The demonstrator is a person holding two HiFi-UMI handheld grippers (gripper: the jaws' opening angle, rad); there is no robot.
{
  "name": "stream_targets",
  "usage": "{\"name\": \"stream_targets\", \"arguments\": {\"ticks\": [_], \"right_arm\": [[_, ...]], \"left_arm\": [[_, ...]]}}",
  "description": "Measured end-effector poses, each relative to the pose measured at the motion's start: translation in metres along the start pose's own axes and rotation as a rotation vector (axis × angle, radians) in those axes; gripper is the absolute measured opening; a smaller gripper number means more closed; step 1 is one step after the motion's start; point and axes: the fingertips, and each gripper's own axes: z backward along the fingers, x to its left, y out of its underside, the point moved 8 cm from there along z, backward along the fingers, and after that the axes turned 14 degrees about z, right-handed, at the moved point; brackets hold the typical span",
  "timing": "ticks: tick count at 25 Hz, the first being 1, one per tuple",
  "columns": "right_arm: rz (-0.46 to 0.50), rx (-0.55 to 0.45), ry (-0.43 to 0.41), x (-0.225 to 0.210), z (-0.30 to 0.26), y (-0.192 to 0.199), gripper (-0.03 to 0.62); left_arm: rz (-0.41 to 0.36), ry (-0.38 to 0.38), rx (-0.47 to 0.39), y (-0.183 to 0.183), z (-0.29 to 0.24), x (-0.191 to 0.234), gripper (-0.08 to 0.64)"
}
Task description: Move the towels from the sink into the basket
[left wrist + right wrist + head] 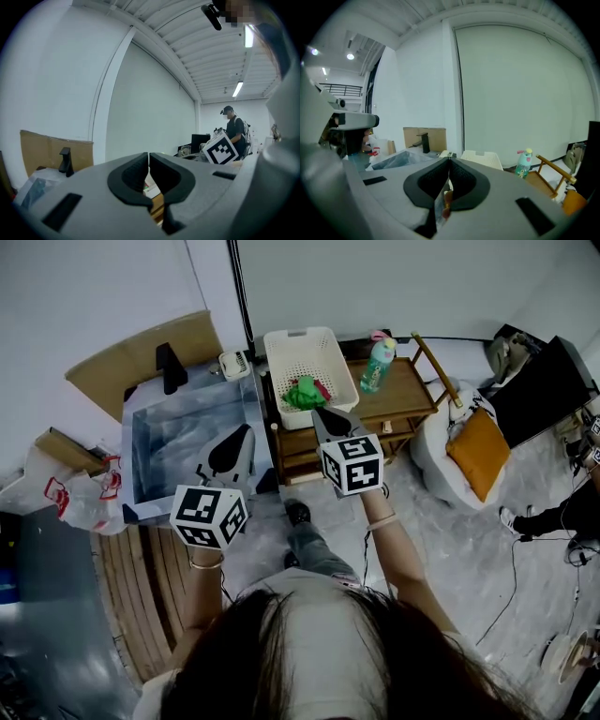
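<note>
Both tongs are empty. Left tongs (149,158): jaws shut tip to tip, nothing btwn them. Right tongs (449,163): same, pads closed together, no cloth held. Both point roughly level, tips aimed away from the person.

Towels: green towel (302,393) & red towel (324,390) lie bunched in the white basket (298,335), just past the right tongs' tips and a bit below. The heap is crumpled, so no clear long axis. The basket itself runs lengthways along the line the right tongs point. Sink (159,456) sits under and ahead of the left tongs, to the left of the right tongs, its edge just beside the basket.

Can't spot any cloth in the sink from the head view, but the steel is shiny, so not 100% sure. Judgement: task prob done or nearly. If anything's left, the left tongs are nearer the sink, so they'd go down & fwd for it, then across to the right into the basket. The right tongs are nearer the basket.
</note>
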Motion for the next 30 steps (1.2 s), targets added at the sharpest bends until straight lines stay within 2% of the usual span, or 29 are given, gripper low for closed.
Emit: {"name": "stream_targets", "arguments": {"ticks": [13, 20, 30], "right_arm": [[0.004, -0.082, 0.025, 0.056, 0.064, -0.025, 0.026], [0.025, -0.112, 0.028, 0.073, 0.082, -0.035, 0.026], [0.034, -0.144, 0.037, 0.075, 0.096, -0.045, 0.026]], "left_arm": [[-0.017, -0.02, -0.02, 0.009, 0.066, -0.004, 0.005], [-0.024, -0.019, -0.035, 0.008, 0.078, -0.005, 0.005], [-0.029, -0.045, -0.029, 0.004, 0.081, -0.007, 0.005]]}}
